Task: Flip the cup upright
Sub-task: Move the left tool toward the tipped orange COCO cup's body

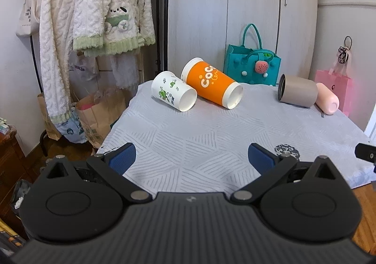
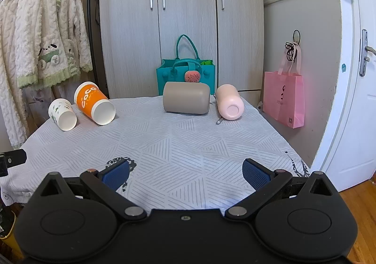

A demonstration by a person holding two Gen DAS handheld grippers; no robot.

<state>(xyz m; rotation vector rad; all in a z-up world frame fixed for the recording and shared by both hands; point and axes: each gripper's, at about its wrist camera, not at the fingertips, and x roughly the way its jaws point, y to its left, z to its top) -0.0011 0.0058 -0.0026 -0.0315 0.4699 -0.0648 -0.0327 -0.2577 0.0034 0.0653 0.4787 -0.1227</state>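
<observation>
Cups are all lying on their sides at the far end of the tablecloth point(image 2: 188, 146), none flipped yet, while the left gripper point(image 1: 191, 158) and right gripper point(image 2: 185, 173) are waiting wide apart, holding nothing.

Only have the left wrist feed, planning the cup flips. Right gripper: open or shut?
Observer: Open. The right gripper has its blue pads spread with nothing between them.
Operator: Where does it sit relative to the cups?
Observer: Over the near part of the table. The taupe cup and pink cup lie on their sides almost straight ahead of it, near the far edge.
Operator: Anything on its right side?
Observer: A white door with a metal handle stands just past the table's right edge.
</observation>
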